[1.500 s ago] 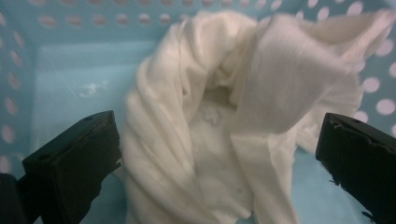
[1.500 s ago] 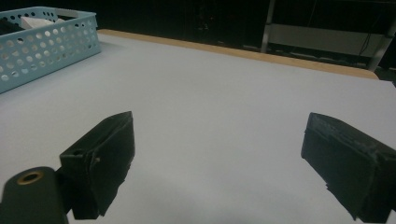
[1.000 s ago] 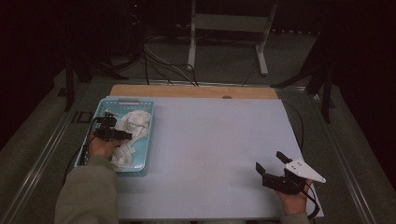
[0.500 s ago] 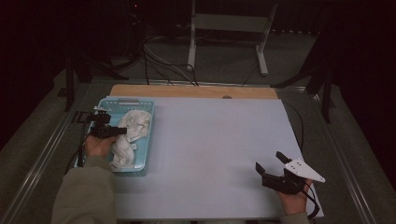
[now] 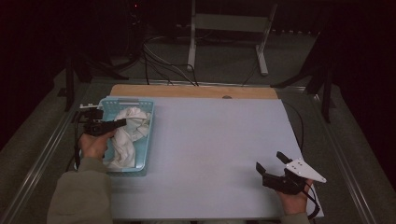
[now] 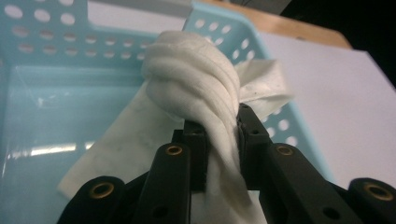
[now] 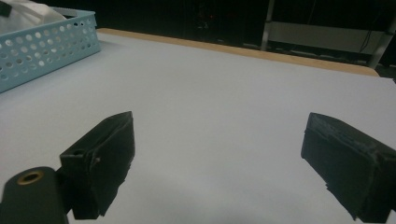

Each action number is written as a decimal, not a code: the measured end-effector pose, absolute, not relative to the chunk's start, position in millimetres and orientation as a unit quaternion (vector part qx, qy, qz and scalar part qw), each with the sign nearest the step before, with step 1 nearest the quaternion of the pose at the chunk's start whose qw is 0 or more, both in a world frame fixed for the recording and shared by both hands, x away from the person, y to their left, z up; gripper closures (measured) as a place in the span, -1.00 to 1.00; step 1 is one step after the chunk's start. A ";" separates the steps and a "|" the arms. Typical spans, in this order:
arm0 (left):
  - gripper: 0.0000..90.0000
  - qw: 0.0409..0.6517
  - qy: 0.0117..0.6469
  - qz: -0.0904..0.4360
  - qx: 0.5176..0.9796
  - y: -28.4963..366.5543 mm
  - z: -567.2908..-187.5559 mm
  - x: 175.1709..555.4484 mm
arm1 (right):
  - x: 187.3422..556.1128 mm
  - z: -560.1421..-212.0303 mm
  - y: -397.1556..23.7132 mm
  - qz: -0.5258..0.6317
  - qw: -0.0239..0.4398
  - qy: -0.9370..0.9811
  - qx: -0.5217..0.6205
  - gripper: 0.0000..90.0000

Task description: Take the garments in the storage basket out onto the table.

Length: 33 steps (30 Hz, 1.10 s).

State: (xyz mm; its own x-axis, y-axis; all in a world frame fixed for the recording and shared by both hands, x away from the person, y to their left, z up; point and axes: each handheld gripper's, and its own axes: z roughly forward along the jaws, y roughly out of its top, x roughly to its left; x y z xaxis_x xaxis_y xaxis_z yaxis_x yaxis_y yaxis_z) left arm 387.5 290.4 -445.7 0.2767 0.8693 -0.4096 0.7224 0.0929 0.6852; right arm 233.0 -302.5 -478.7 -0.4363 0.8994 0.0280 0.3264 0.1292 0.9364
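A white cloth (image 5: 132, 127) lies bunched in a light blue perforated basket (image 5: 126, 101) at the table's left. My left gripper (image 5: 122, 123) hangs over the basket, shut on a thick twisted fold of the cloth (image 6: 196, 79), which bulges above the jaws. The fold is pulled up off the basket's floor (image 6: 56, 130), and the rest of the cloth trails down into it. My right gripper (image 5: 269, 159) rests low near the table's front right corner. In the right gripper view its jaws (image 7: 219, 140) stand wide open over the bare white tabletop, with nothing between them.
The white tabletop (image 5: 219, 140) spreads between the two hands, with a wooden strip (image 5: 196, 91) along its far edge. Behind the table stand a white frame (image 5: 224, 28) and loose cables (image 5: 163, 60) on the dark floor. Metal rails run along both sides.
My left gripper has closed on the cloth and risen a little, drawing a fold up out of the basket. The right hand has kept still.
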 end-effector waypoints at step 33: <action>0.75 0.507 0.527 0.124 0.671 264.4 -390.0 387.5 | 233.5 -479.4 -301.6 0.487 0.290 0.695 0.442 -0.78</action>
State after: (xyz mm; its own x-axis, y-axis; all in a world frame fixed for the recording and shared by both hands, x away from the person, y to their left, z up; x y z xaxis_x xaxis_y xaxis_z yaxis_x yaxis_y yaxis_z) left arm 387.5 264.4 -390.0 0.4139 0.8327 -0.3678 0.5816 0.0689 0.8105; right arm 233.5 -301.6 -479.4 -0.4403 0.8974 0.0277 0.3312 0.1337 0.9340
